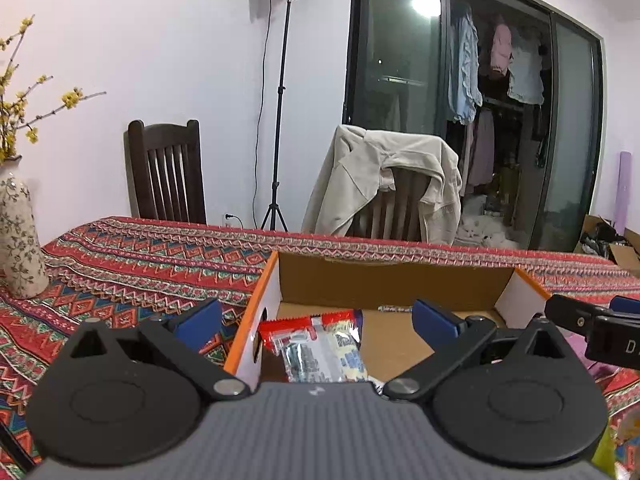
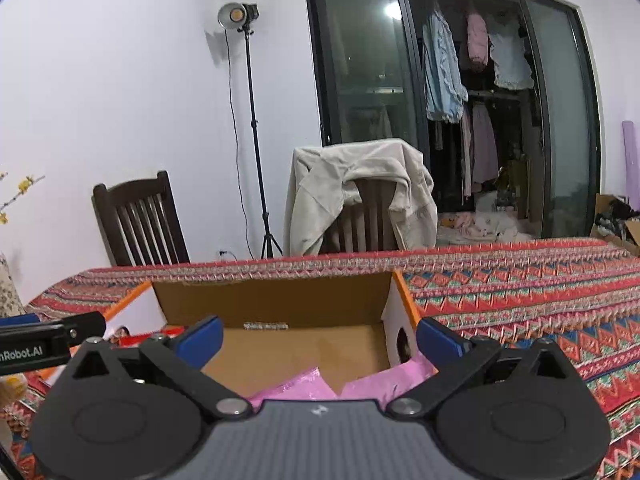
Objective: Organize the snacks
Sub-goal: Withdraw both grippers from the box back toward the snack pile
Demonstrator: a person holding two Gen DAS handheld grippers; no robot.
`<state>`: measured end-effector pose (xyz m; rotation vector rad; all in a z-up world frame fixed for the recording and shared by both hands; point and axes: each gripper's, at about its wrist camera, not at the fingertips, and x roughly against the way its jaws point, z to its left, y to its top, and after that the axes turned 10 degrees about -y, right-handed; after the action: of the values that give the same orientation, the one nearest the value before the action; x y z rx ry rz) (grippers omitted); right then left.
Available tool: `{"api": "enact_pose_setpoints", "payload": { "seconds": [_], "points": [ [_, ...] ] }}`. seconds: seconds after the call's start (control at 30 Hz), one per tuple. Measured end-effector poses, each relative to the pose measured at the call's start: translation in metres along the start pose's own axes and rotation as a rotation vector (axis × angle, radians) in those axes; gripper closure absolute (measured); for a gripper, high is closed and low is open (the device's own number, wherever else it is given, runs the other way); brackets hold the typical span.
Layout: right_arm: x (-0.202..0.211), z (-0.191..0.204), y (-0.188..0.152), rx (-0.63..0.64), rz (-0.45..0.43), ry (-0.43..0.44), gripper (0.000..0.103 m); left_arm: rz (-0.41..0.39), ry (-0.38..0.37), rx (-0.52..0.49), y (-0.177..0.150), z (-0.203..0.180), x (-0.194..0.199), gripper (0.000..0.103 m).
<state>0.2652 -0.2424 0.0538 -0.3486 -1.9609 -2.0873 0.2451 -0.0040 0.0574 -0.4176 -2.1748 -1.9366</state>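
Observation:
An open cardboard box [image 1: 396,280] with orange rims stands on the patterned table; it also shows in the right wrist view [image 2: 280,300]. A red and clear snack packet [image 1: 320,344] lies in its near left corner. My left gripper [image 1: 316,320] is open and empty, above that packet at the box's left wall. My right gripper [image 2: 320,340] is open over the box's near right corner, above a pink snack bag [image 2: 320,388] lying under it. The right gripper's arm [image 1: 592,324] shows at the right of the left view.
A floral vase [image 1: 20,240] with yellow blossoms stands at the table's left. Two dark chairs [image 1: 166,172] stand behind the table, one draped with a beige jacket [image 1: 384,184]. A light stand [image 1: 280,100] is by the wall. More snack bags [image 1: 624,440] lie at the right edge.

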Motion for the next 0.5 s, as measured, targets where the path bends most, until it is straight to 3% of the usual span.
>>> {"api": "enact_pose_setpoints", "payload": {
  "seconds": [0.23, 0.5],
  "points": [
    [0.038, 0.005, 0.02, 0.028, -0.041, 0.025, 0.0, -0.032, -0.002, -0.001, 0.016, -0.003, 0.035, 0.0],
    [0.084, 0.008, 0.012, 0.102, -0.023, 0.03, 0.0, -0.04, 0.001, -0.028, 0.013, 0.0, 0.078, 0.0]
  ]
}}
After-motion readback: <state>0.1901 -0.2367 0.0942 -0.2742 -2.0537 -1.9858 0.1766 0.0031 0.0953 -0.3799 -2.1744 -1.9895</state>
